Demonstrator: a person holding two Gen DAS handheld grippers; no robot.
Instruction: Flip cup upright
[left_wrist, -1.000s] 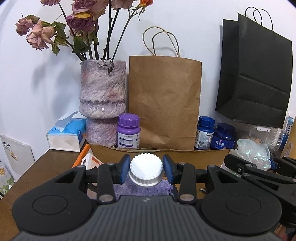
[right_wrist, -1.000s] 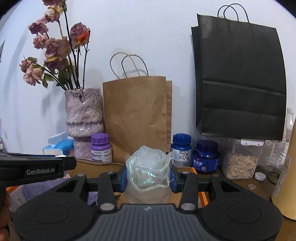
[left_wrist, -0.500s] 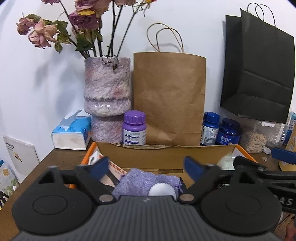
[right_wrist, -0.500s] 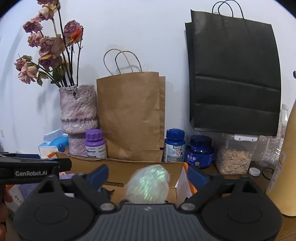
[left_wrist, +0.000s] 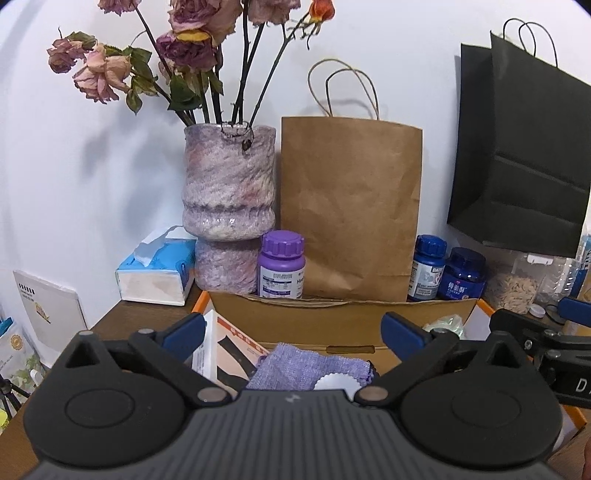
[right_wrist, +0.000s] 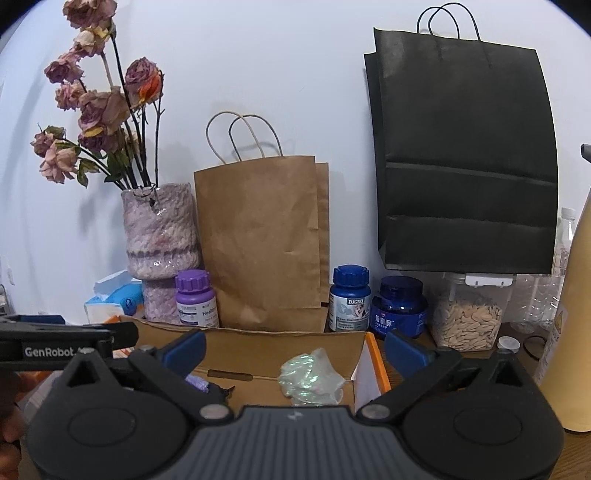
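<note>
**What sits where on your desk**

Before you lies an open cardboard box (right_wrist: 280, 341) on the desk (left_wrist: 144, 317). In it, a cloth pouch (left_wrist: 310, 365) rests at the left with a ridged cap (left_wrist: 336, 382) on it, and a crumpled cup (right_wrist: 310, 376) lies at the right. Behind the box, from left to right, you have a tissue box (left_wrist: 155, 269), a vase (left_wrist: 229, 218), a small bottle (left_wrist: 281, 266), a paper bag (left_wrist: 349, 210), two jars (right_wrist: 373, 304) and a seed container (right_wrist: 467, 321). A dark bag (right_wrist: 461, 158) hangs on the wall above those.
</note>
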